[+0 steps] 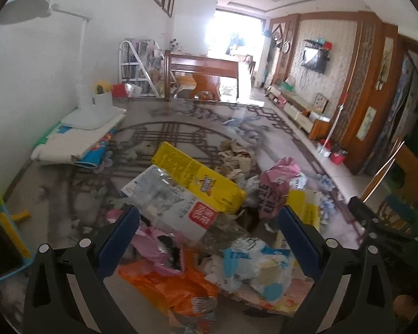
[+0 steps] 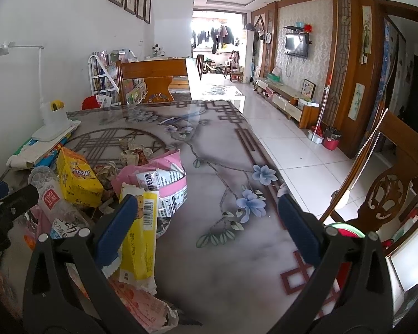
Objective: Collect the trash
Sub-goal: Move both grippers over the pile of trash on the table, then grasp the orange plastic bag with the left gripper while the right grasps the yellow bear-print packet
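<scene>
A heap of trash lies on the patterned table (image 2: pixel 223 264). In the left wrist view my left gripper (image 1: pixel 209 217) is open above the heap, with a clear plastic bottle (image 1: pixel 170 203), a yellow box (image 1: pixel 197 178), an orange bag (image 1: pixel 170 281) and a blue-white wrapper (image 1: pixel 253 264) between its fingers, none gripped. A pink bag (image 1: pixel 276 183) lies to the right. In the right wrist view my right gripper (image 2: pixel 206 206) is open over bare tabletop. Its left finger stands beside a yellow wrapper (image 2: pixel 145 236) and the pink bag (image 2: pixel 158 178). The yellow box (image 2: pixel 78 178) and bottle (image 2: pixel 50 194) lie further left.
A white desk lamp (image 2: pixel 53 119) stands on stacked books at the table's left. Crumpled paper (image 2: pixel 133 153) lies mid-table. Wooden chairs stand at the far end (image 2: pixel 153 78) and at the right edge (image 2: pixel 387 192). My left gripper's body (image 2: pixel 2 211) shows at the left rim.
</scene>
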